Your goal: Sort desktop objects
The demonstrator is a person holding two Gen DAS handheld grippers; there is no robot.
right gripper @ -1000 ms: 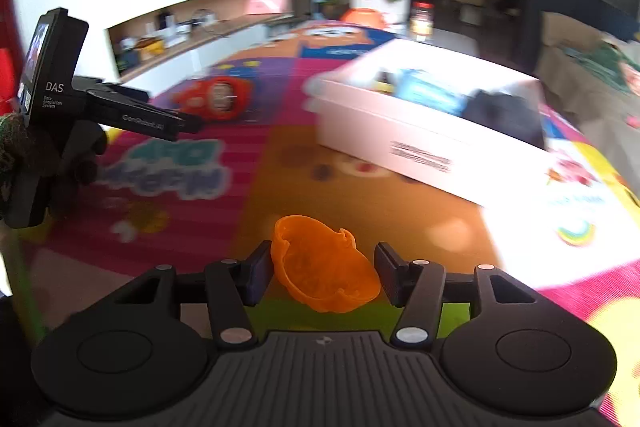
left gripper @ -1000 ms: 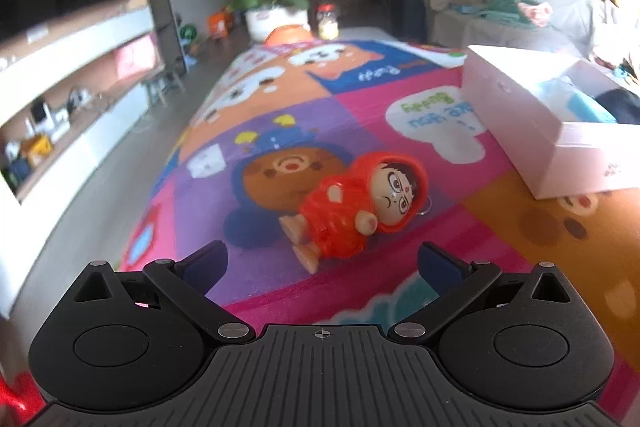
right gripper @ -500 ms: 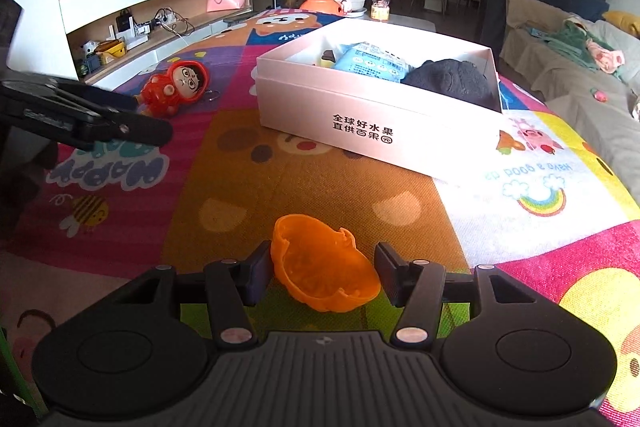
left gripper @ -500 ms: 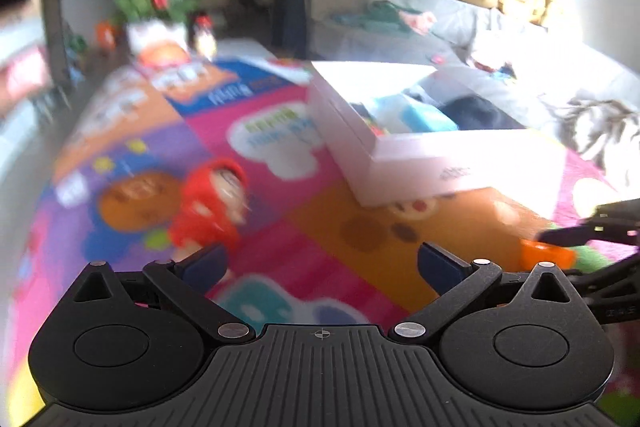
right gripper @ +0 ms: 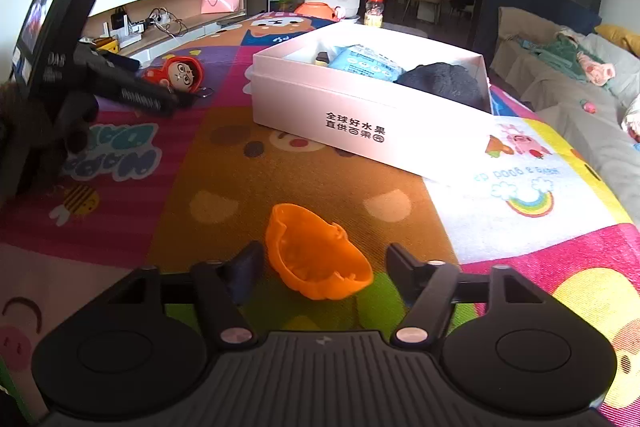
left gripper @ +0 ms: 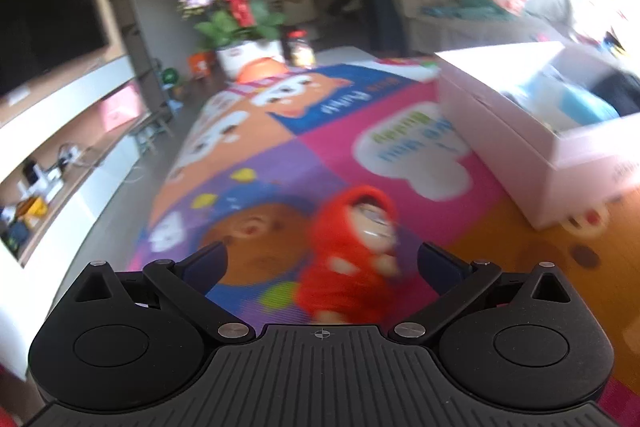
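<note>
Right tongs point(right gripper: 324, 259) now opening, clear of orange shell point(right gripper: 316, 257).

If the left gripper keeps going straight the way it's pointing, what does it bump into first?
Most likely the red hooded doll. It lies on the play mat just ahead of the left gripper, between its wide-open fingers. The picture is blurred, so the depth is a guess.

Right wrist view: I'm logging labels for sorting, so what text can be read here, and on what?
"全球好水果 直供百果园": side of the white box.
"DAS": left gripper body; smaller print below too small.
"HAPPY": upside down on the play mat; other mat lettering unclear.
Blue packet in the box: print too small.
</note>
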